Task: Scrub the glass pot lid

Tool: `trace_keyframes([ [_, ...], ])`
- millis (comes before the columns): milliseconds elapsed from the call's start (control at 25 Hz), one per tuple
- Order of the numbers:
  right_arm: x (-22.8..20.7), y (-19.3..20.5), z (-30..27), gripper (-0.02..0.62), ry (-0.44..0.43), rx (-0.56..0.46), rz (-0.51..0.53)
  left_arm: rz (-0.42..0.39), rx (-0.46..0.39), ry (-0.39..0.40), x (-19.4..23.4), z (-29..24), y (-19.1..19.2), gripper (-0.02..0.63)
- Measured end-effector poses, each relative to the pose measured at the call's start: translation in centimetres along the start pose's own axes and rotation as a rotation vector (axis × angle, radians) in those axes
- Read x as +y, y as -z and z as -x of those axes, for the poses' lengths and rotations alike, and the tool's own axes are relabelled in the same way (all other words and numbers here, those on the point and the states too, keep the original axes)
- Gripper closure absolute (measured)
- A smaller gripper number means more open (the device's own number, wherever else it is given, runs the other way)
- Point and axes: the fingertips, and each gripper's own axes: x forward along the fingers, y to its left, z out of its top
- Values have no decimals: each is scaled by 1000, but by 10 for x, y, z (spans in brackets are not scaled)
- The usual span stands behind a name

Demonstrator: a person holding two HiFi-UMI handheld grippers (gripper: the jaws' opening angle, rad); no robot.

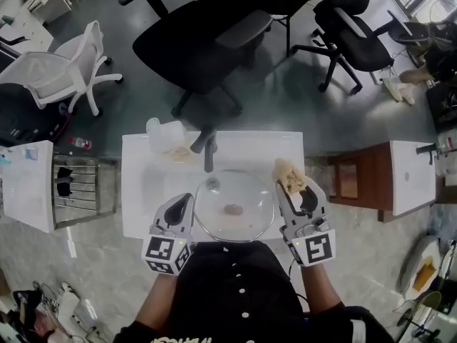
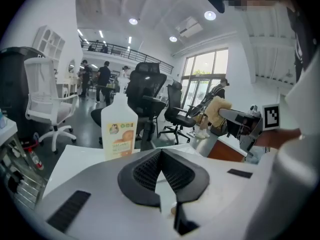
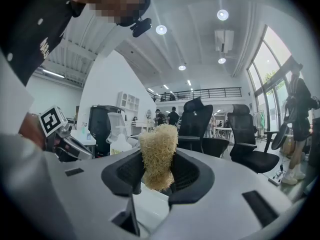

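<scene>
Your right gripper (image 1: 293, 189) is clamped on a tan loofah scrubber (image 1: 288, 171) that sticks out past the jaws, so the job now is probably to get that pad onto the glass. It hangs at about 2 o'clock from the glass pot lid (image 1: 234, 207), just off the rim. Bring it in toward the centre and lay the loofah's broad side on the dome, not its tip. Then work in small circles around the knob (image 1: 233, 209) and out to the edge. Your left gripper (image 1: 183, 203) sits at 9 o'clock, right against the rim, with its 2 jaws pressed together. No view shows whether they pinch the rim, so make sure you have a real hold before you press, since smooth glass will likely skate across the white sink (image 1: 143, 191). Keep the strokes clear of the faucet (image 1: 208, 148) at 12 o'clock and the detergent bottle (image 1: 166, 136) at 11 o'clock. The lid lies in the middle of the basin. It is round, clear and shallowly domed with a thin rim, and it carries a small brownish knob at its centre.
</scene>
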Motion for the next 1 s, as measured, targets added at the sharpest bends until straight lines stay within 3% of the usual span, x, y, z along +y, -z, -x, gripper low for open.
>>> trace_keyframes([
  [200, 9, 47, -17, 437, -78, 81, 73, 20, 148, 14, 27, -19, 42, 581],
  [400, 26, 95, -51, 437, -182, 157, 102, 125, 292, 103, 48, -44, 79, 580],
  [560, 52, 146, -60, 437, -302, 285, 198, 186, 385, 98, 63, -55, 114, 578],
  [640, 66, 165, -64, 437, -345, 303, 230, 245, 419, 101, 70, -59, 131, 574],
  [720, 79, 179, -71, 437, -385, 293, 269, 289, 459, 116, 77, -64, 147, 526],
  [920, 112, 218, -73, 437, -530, 294, 483, 380, 537, 191, 90, -79, 175, 508],
  [1000, 127, 234, -68, 437, -607, 290, 580, 399, 565, 232, 91, -84, 184, 443],
])
